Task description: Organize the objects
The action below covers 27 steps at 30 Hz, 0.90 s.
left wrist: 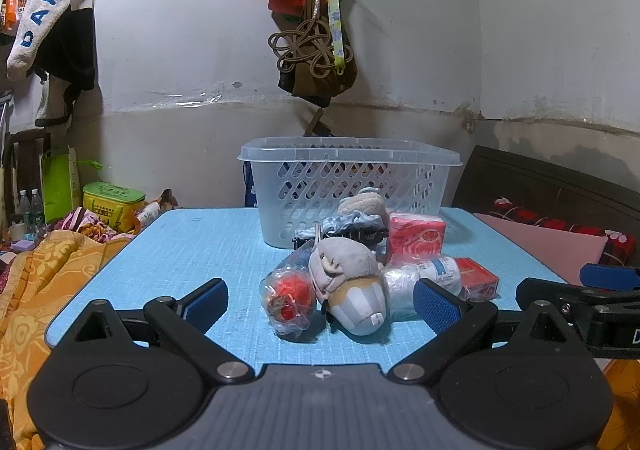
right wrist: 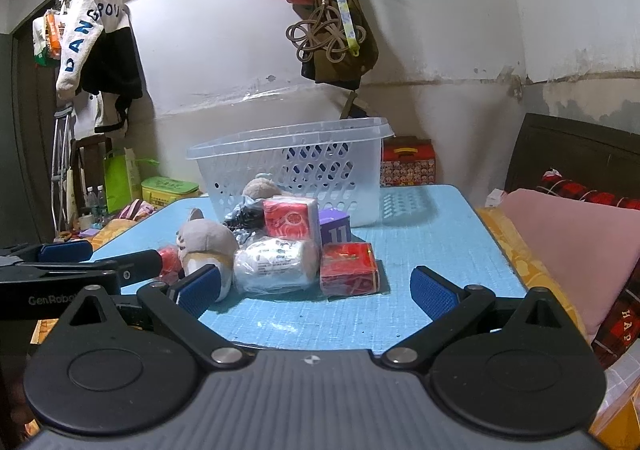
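Closest to the lens in the left wrist view is the left hand-held gripper point(left wrist: 320, 300), blue pads spread wide and holding nothing, hovering low over the near edge of the blue surface point(left wrist: 192, 250). Just past it sits the pile: a bagged red toy point(left wrist: 289, 300) on the left, touching a grey plush point(left wrist: 352, 282) lying on its side, with a wrapped white roll point(left wrist: 424, 278) to its right and a small red box point(left wrist: 478, 278) at the right end. Behind those is a red tissue pack point(left wrist: 416, 238), a black tangle of something I can't make out, and another small plush leaning against the clear basket point(left wrist: 348, 157) at the far side. Through the slots the basket looks empty, though I can't see its floor properly. The other tool pokes in from the right edge.

Over to the right wrist view: the right hand-held gripper point(right wrist: 316, 286) is nearest, pads also wide apart and empty, just off the near edge of the surface. From here the roll point(right wrist: 276, 264) and red box point(right wrist: 348, 270) are the closest items, the grey plush point(right wrist: 208, 246) is left of them, and a purple box point(right wrist: 334, 230) shows up beside the tissue pack point(right wrist: 290, 219). The basket point(right wrist: 288, 141) stands at the far side, just behind the heap.

So progress-wise, my read is basically zero: everything is still out on the surface and nothing has been grabbed. Whole pile left to go in.
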### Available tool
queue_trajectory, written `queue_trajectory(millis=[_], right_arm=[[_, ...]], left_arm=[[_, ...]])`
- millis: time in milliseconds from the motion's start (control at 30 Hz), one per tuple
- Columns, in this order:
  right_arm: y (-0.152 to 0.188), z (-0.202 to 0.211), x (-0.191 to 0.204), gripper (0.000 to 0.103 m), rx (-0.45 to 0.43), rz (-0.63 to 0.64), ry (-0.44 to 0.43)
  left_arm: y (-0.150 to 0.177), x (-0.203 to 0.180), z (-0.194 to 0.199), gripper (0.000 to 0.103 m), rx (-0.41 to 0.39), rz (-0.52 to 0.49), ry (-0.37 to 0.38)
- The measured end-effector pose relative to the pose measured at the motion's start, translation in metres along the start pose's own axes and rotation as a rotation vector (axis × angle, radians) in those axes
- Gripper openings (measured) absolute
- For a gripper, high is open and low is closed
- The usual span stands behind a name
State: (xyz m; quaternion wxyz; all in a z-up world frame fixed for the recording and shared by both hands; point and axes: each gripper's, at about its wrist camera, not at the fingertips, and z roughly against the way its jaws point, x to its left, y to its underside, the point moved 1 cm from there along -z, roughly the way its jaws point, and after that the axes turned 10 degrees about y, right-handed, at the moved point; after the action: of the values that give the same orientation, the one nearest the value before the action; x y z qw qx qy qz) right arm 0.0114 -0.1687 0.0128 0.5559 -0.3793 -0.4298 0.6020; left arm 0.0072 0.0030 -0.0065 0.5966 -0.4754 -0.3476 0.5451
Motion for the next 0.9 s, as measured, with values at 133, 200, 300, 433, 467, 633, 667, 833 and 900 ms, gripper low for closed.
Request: queue_trajectory(millis=[133,200,300,433,467,633,667,833,900], right_arm=[[-0.0001,-0.0002,-0.0002,0.103,0.0,0.001,0.0],[-0.0001,-0.0002,-0.0003,0.103,0.001,0.001,0.0],[-0.0007,-0.0003,-0.0005,0.103,0.002,0.003,-0.001],[-0.0007,-0.0001,-0.0002,0.103,0.0,0.003,-0.001],[-0.0006,-0.0002,-0.0001,0.103,0.001,0.003,-0.001],[-0.0006,-0.0001,-0.0005,0.103,0.001,0.003,-0.003],[-0.0005,-0.0001,0.0002,0.103,0.001,0.003,-0.003],[0.0,0.0,0.0008,0.103,0.002,0.001,-0.005],[0.0,0.0,0.0009,0.103,0.003,0.0,-0.006]], left_arm=[[-0.0001,-0.0001,-0.001,0.1,0.002,0.002,-0.001],[-0.0003,-0.0003,-0.001,0.1,0.001,0.002,-0.001],[-0.0006,0.0001,-0.001,0.1,0.001,0.004,0.001],[-0.0007,0.0001,-0.0011,0.1,0.001,0.003,0.0],[-0.0006,0.0001,-0.0012,0.1,0.001,0.004,0.0],[-0.0007,0.0004,-0.0013,0.1,0.002,0.005,0.0],[-0.0008,0.001,-0.001,0.1,0.002,0.006,0.002],[0.0002,0.0013,-0.0007,0.1,0.005,0.007,0.002],[0.0007,0.0017,-0.0005,0.1,0.006,0.008,0.002]])
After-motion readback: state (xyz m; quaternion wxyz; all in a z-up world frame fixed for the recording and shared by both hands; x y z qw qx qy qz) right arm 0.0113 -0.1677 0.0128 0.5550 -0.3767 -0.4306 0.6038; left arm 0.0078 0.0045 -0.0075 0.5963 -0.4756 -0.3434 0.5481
